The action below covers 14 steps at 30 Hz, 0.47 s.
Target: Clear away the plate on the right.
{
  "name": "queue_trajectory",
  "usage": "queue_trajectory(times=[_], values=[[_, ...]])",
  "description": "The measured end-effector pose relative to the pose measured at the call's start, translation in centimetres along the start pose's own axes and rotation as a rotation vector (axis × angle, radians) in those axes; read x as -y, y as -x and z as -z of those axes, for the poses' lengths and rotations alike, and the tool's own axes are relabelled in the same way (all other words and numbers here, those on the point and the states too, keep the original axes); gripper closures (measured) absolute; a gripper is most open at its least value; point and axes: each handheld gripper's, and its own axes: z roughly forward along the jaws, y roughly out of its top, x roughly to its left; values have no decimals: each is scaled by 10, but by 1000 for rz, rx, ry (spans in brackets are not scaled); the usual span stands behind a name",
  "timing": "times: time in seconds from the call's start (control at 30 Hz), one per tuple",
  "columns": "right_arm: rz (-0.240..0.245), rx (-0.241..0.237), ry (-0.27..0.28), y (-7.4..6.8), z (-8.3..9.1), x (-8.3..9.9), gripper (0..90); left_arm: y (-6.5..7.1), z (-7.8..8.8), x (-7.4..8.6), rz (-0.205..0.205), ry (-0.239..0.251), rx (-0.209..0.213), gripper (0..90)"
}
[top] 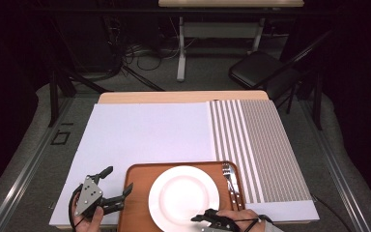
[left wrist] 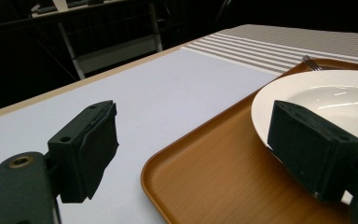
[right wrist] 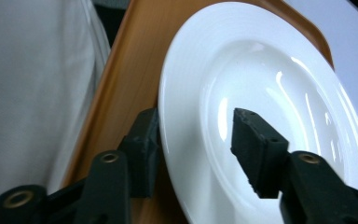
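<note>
A round white plate (top: 183, 195) sits on a brown wooden tray (top: 135, 193) at the table's near edge. A fork (top: 229, 179) lies on the tray just right of the plate. My right gripper (top: 198, 218) reaches in at the plate's near rim. In the right gripper view its jaws stand open (right wrist: 196, 140) with the rim of the plate (right wrist: 261, 74) between them, one jaw under the rim and one over the bowl, neither pad pressing. My left gripper (top: 120, 179) is open beside the tray's left edge, and nothing is held in its jaws (left wrist: 196, 140).
A white sheet (top: 145, 130) covers most of the table, with a striped placemat (top: 261, 145) on the right. Beyond the table's far edge stand a black chair (top: 258, 67) and another table's legs. A person's white clothing (right wrist: 28, 93) is close beside the tray.
</note>
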Motion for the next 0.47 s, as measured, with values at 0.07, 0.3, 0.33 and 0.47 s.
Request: queue_trajectory(times=[0.07, 0.3, 0.33, 0.47], values=[[-85, 44, 66, 3, 16, 1, 408, 0, 0, 0, -1, -1, 0, 156], [-344, 304, 141, 21, 40, 25, 143, 0, 0, 0, 0, 0, -2, 156], [-344, 304, 141, 21, 40, 25, 143, 0, 0, 0, 0, 0, -2, 156], [-562, 419, 188, 33, 58, 52, 140, -1, 0, 0, 4, 0, -4, 156]])
